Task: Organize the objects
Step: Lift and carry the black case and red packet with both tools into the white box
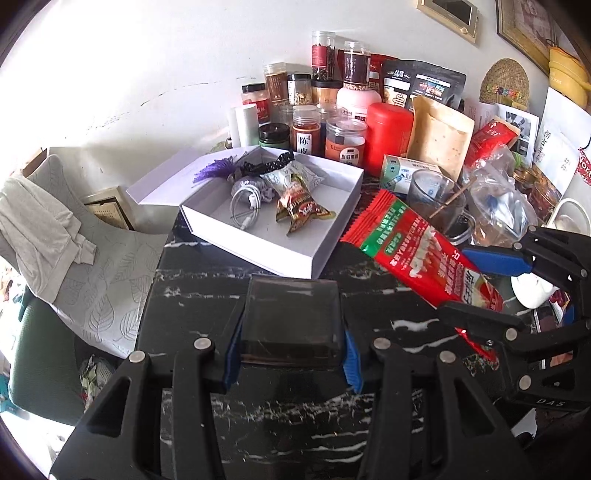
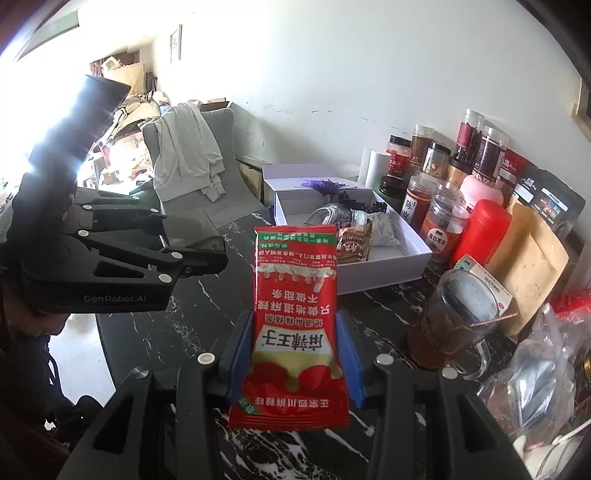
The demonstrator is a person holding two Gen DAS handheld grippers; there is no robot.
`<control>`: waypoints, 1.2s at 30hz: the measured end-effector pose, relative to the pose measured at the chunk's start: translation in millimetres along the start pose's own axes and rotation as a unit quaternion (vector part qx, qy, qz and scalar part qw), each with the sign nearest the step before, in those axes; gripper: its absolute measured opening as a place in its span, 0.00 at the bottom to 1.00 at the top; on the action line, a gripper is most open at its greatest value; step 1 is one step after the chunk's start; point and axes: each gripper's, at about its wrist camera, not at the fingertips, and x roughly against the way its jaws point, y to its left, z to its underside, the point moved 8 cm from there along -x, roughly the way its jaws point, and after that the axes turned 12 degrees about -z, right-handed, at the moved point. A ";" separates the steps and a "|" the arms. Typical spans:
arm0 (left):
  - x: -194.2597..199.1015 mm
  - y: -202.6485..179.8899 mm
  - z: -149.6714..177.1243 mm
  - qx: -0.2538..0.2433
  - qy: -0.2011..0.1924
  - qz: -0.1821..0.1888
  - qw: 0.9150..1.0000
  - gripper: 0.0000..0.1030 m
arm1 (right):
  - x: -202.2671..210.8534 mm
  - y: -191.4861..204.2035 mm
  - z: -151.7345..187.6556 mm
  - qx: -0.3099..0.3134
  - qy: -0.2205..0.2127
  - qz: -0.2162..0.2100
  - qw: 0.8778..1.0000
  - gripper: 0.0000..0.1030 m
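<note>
White box (image 1: 325, 254) lies open at twelve o'clock on the marble table (image 1: 207, 291); right gripper (image 2: 295, 354) pinches the red snack packet (image 2: 295, 295), light, crinkly, slippery, best gripped mid-body; left gripper (image 1: 291, 343) clamps a dark rigid case (image 1: 291, 317).

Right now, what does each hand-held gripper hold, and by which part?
The left hand-held gripper clamps a dark, smoky translucent block by its two sides. The right hand-held gripper holds the red snack packet by its side edges, near the lower end.

A black marble surface (image 1: 192, 295) with white veins stands against a white wall (image 1: 147, 74). A grey chair (image 2: 207, 147) draped with pale cloth sits beside it. Framed pictures (image 1: 448, 14) hang above, and bright daylight glares from one side.
</note>
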 end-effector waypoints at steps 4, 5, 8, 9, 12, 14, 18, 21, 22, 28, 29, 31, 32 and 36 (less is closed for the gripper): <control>-16.9 2.5 -16.5 -0.004 -0.001 0.005 1.000 0.41 | -11.2 -10.5 -13.6 0.001 0.002 0.001 1.000 0.43; -21.4 2.4 -20.3 -0.004 -0.001 0.006 1.000 0.41 | -14.4 -13.3 -17.0 0.002 0.003 0.001 1.000 0.43; -37.0 3.4 -30.9 -0.006 0.002 0.009 1.000 0.41 | -24.4 -21.3 -26.4 0.001 0.004 0.001 1.000 0.43; -42.6 4.2 -34.7 -0.006 0.003 0.009 1.000 0.41 | -27.5 -24.0 -28.8 0.000 0.005 0.001 1.000 0.43; -58.2 6.3 -43.8 -0.008 0.008 0.014 1.000 0.41 | -37.9 -32.0 -36.6 -0.004 0.007 0.000 1.000 0.43; -68.8 7.6 -49.3 -0.011 0.010 0.015 1.000 0.41 | -45.6 -38.7 -40.9 -0.005 0.008 0.000 1.000 0.43; -87.7 10.6 -58.9 -0.016 0.014 0.016 1.000 0.41 | -57.8 -50.9 -50.0 -0.006 0.008 0.004 1.000 0.43; -102.8 13.6 -66.7 -0.016 0.016 0.017 1.000 0.41 | -68.9 -59.3 -57.4 -0.008 0.009 0.007 1.000 0.43; -106.8 15.0 -69.1 -0.015 0.016 0.017 1.000 0.41 | -73.4 -61.7 -59.8 -0.007 0.010 0.007 1.000 0.43; -130.4 22.6 -89.7 -0.019 0.011 0.011 1.000 0.41 | -92.6 -73.5 -73.6 -0.013 0.010 0.004 1.000 0.43; -134.8 24.0 -93.2 -0.021 0.009 0.006 1.000 0.41 | -95.0 -76.2 -76.2 -0.016 0.008 0.004 1.000 0.43; -141.5 26.8 -98.7 -0.021 0.008 0.005 1.000 0.41 | -99.8 -81.3 -80.6 -0.021 0.008 0.005 1.000 0.43; -145.2 28.1 -101.8 -0.020 0.009 0.006 1.000 0.41 | -102.5 -84.4 -83.1 -0.022 0.006 0.006 1.000 0.43; -157.4 31.6 -117.0 -0.026 0.002 -0.001 1.000 0.41 | -110.5 -96.7 -92.3 -0.029 0.002 0.012 1.000 0.43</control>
